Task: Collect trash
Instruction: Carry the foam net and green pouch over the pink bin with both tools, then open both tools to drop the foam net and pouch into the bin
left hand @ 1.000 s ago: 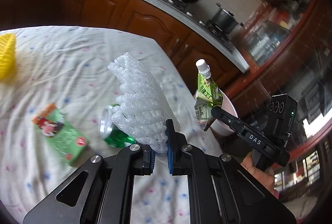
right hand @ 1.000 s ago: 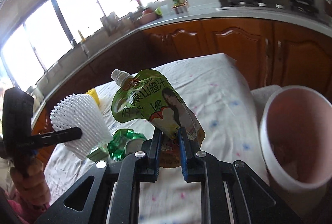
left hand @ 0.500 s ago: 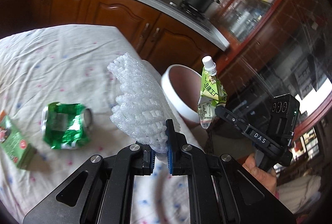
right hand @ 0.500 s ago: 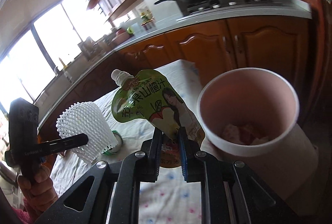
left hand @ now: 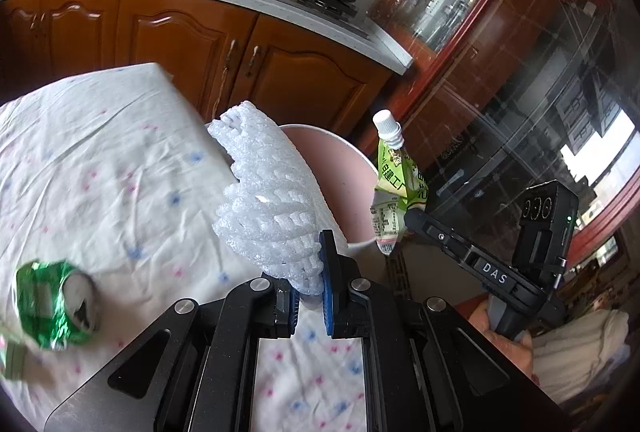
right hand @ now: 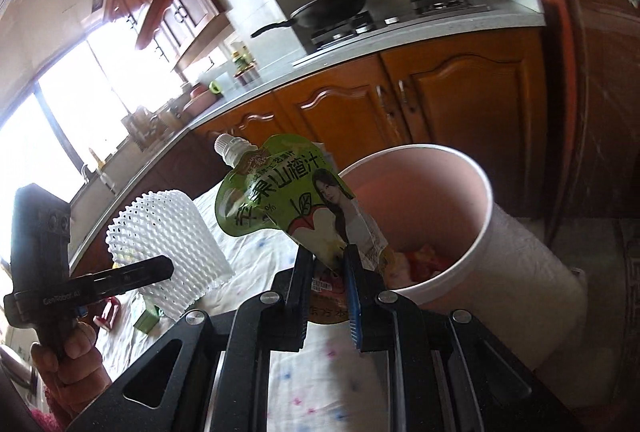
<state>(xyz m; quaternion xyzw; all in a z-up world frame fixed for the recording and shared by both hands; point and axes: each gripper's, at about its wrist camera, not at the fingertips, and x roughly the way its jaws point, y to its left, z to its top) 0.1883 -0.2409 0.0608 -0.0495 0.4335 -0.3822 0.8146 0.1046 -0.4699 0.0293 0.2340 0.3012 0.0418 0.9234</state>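
Note:
My left gripper (left hand: pixel 310 286) is shut on a white foam fruit net (left hand: pixel 266 200) and holds it above the table edge, just left of the pink-lined trash bin (left hand: pixel 344 172). My right gripper (right hand: pixel 326 264) is shut on a green juice pouch (right hand: pixel 280 200) with a white cap, held upright beside the bin's rim (right hand: pixel 486 192). The pouch (left hand: pixel 394 184) also shows in the left wrist view, over the bin's right side. The net (right hand: pixel 168 244) shows in the right wrist view. Some trash lies in the bin.
A crushed green can (left hand: pixel 54 308) lies on the white dotted tablecloth (left hand: pixel 100 172) at the left. Small green and red items (right hand: pixel 146 318) lie on the cloth under the net. Wooden cabinets (left hand: pixel 192 44) and a stove with pans stand behind.
Both grippers have moved with their loads toward the bin. The bin now looms larger and nearer in the right wrist view; the can has slid to the left edge in the left wrist view.

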